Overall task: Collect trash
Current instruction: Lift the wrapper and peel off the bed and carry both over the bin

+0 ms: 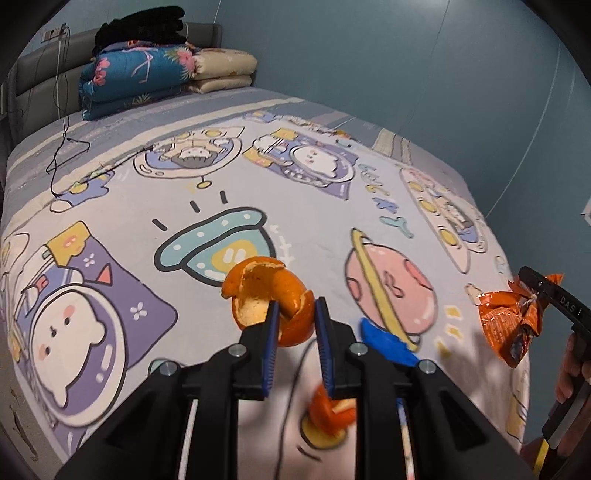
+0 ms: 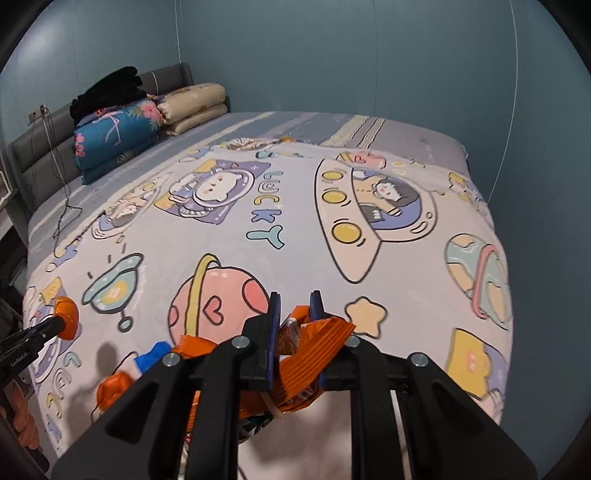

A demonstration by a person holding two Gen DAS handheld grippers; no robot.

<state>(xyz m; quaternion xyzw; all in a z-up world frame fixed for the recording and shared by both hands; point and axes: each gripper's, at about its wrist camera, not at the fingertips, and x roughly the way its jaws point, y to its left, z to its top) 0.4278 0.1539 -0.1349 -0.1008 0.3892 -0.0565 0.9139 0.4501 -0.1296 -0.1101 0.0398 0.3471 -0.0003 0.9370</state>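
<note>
At the far left of the bed (image 1: pixel 110 155), against the grey headboard (image 1: pixel 40 77), there is a stack of folded quilts (image 1: pixel 140 74) with a black garment (image 1: pixel 142 27) on top, and a thin black cable (image 1: pixel 62 147) runs down onto the cartoon-printed bedsheet (image 1: pixel 314 206).

In the left wrist view, the left gripper (image 1: pixel 294 310) is in the middle, above the sheet. Its jaws are pinching a large curled orange peel (image 1: pixel 264 295): the peel sits between the two blue pads, and most of it sticks out beyond the tips and to their left. Below, between the gripper arms, a second piece of orange peel (image 1: pixel 330 410) lies on the sheet, blurred. Just to the right of the left gripper, a blue scrap (image 1: pixel 388 343) lies on the sheet; I cannot tell what it is made of.

Further right, at the edge of this view, the right gripper (image 2: pixel 294 306) holds an orange snack wrapper (image 1: pixel 511 321) in the air, beside the bed edge. In the right wrist view its jaws are closed on the crumpled wrapper: the foil is squeezed between the pads, spreads out on both sides of them, and hangs down under the gripper. In this same view the other gripper with its peel appears small at the left border, well apart from the wrapper.
</note>
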